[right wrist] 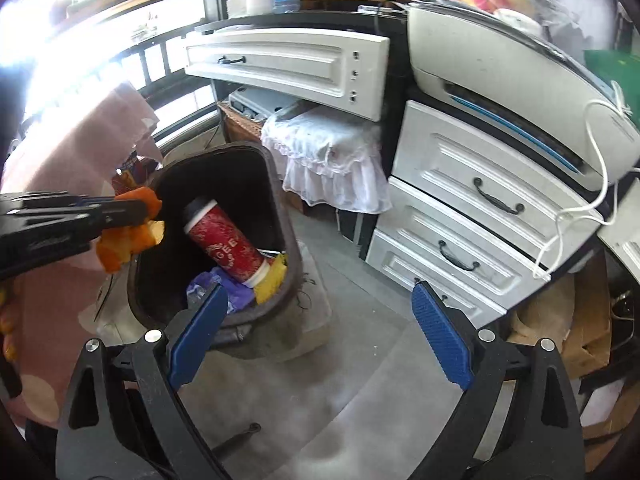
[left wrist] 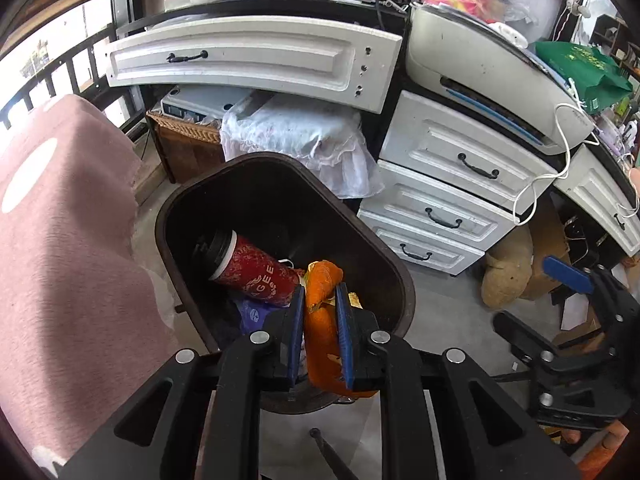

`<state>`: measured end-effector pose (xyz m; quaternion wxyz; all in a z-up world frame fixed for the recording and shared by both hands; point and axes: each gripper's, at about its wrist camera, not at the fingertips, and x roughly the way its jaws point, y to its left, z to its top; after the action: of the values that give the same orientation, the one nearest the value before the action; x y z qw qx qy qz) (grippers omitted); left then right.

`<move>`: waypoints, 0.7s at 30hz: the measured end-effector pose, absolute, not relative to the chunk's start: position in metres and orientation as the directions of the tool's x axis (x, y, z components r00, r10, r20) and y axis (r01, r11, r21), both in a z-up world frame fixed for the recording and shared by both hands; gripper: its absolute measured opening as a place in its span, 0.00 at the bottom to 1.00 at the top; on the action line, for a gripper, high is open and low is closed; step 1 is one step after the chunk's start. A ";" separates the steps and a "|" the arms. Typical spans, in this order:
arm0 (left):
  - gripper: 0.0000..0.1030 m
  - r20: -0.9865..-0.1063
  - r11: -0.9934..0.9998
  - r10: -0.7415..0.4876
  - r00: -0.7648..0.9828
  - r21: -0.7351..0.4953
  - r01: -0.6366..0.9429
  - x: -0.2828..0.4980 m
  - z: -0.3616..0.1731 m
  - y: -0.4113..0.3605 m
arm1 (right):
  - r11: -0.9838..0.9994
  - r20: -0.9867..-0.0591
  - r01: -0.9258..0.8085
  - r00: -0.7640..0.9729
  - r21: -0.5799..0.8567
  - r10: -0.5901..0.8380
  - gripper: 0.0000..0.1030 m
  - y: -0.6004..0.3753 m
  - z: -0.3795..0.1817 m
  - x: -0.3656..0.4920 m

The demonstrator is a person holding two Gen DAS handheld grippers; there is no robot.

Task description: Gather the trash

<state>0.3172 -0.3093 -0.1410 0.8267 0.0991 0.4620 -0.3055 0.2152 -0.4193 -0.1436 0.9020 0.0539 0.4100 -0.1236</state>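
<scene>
Inside, dark bin [left wrist: 400, 280] holds red cup [left wrist: 252, 268], purple wrapper [right wrist: 224, 288].

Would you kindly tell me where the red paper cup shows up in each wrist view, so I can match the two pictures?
Left wrist view: the red paper cup lies on its side in the dark bin, lower centre, just above and left of the left gripper holding the orange peel.
Right wrist view: the cup lies in the bin, left of centre.
Shared landmark: the white drawer stack right of the bin.

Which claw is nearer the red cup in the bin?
Left. The left claw holds orange peel just beside the red cup; the right claw hangs open outside the bin.
</scene>
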 end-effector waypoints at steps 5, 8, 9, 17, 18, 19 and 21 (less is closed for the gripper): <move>0.34 -0.843 0.804 -0.378 0.384 -0.093 0.587 0.325 -0.156 -0.316 | 0.955 -0.738 0.296 0.648 0.015 -0.189 0.89 -0.432 -0.139 0.191; 0.46 -0.838 0.810 -0.372 0.399 -0.083 0.581 0.322 -0.155 -0.316 | 0.947 -0.731 0.321 0.650 0.018 -0.207 0.89 -0.438 -0.138 0.182; 0.49 -0.835 0.807 -0.376 0.402 -0.082 0.584 0.320 -0.154 -0.316 | 0.944 -0.730 0.330 0.650 0.024 -0.209 0.89 -0.439 -0.137 0.179; 0.64 -0.744 0.766 -0.462 0.482 -0.061 0.640 0.276 -0.109 -0.297 | 0.926 -0.688 0.373 0.688 0.066 -0.228 0.89 -0.430 -0.114 0.158; 0.67 -0.728 0.761 -0.477 0.493 -0.061 0.646 0.268 -0.100 -0.290 | 0.924 -0.681 0.376 0.694 0.066 -0.234 0.90 -0.426 -0.109 0.156; 0.70 -0.712 0.759 -0.490 0.504 -0.063 0.648 0.261 -0.091 -0.284 | 0.923 -0.670 0.378 0.703 0.068 -0.238 0.90 -0.422 -0.103 0.153; 0.75 -0.674 0.754 -0.516 0.528 -0.066 0.653 0.247 -0.074 -0.269 | 0.923 -0.640 0.377 0.729 0.081 -0.241 0.92 -0.412 -0.089 0.146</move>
<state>0.2467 -0.2686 -0.0739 0.8687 0.0978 0.3501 -0.3365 0.1463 -0.4116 -0.0885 0.9241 0.1031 0.3278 -0.1672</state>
